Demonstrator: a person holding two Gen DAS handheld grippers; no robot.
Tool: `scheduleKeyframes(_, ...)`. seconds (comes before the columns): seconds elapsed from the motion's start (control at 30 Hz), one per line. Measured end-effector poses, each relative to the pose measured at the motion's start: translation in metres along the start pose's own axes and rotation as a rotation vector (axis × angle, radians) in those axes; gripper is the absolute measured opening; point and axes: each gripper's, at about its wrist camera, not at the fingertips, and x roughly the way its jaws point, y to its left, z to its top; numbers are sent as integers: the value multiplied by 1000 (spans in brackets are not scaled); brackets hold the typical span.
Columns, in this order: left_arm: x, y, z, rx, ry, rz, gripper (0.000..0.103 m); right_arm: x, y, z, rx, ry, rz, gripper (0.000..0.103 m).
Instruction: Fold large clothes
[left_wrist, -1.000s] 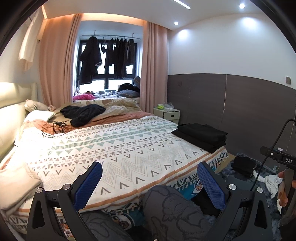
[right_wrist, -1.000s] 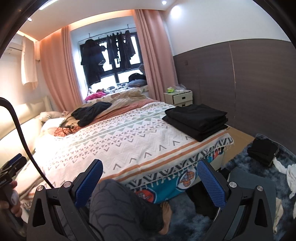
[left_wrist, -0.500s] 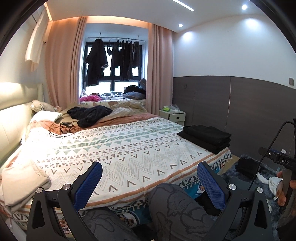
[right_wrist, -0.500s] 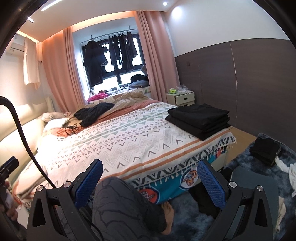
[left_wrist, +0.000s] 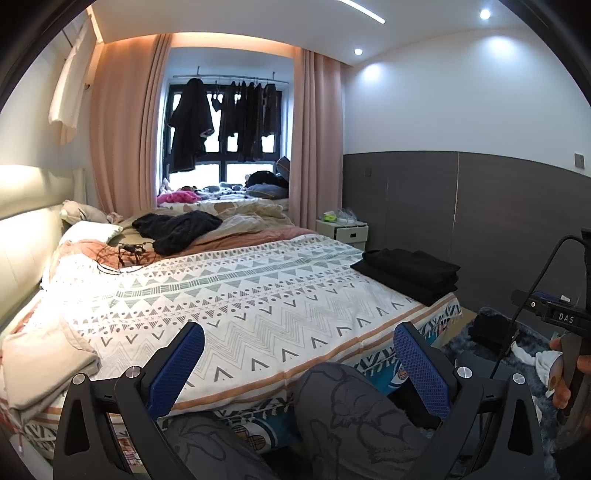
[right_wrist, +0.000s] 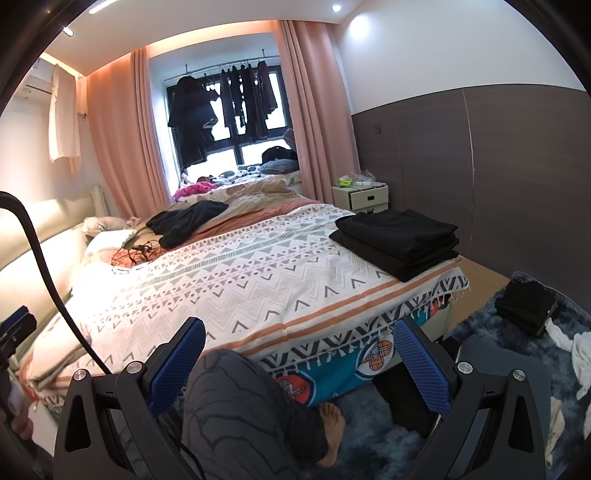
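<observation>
A stack of black folded clothes (right_wrist: 397, 240) is laid flat at the right corner of the bed (right_wrist: 258, 280). A loose black garment (right_wrist: 184, 221) is left crumpled farther back.

Home bedroom: bed (left_wrist: 258, 295) with patterned blanket, padded headboard (left_wrist: 22, 236), pink curtains (left_wrist: 122, 129), nightstand (left_wrist: 347, 232), clothes hanging at window (left_wrist: 229, 122), folded black stack (right_wrist: 399, 240) on bed corner.

I saw a broad bare stretch of patterned bedspread (left_wrist: 258, 306) ahead, open to both claws. The folded black stack (right_wrist: 399, 240) blocked the right corner, a beige folded cloth (left_wrist: 40, 358) the left edge, and the person's knees (left_wrist: 354, 402) sat just below both claws.
</observation>
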Motion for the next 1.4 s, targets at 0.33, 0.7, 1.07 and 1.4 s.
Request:
scheduleKeyframes(0.33,0,1,0,-14,-3,0,103,1,-2,3,-7,-2,-5,102)
scheduleKeyframes(0.7,-3,3,-3,-23,-8,-2,103,0,0,2,-9,-2,-6,102)
scheduleKeyframes(1.07,-7,5,-4,-28,-10,-2,103,0,-1,1,-11,-4,-6,102)
scheduleKeyframes(1.4,-6,4,-4,-28,-10,-4,103,-1,-1,2,-13,-4,-6,102)
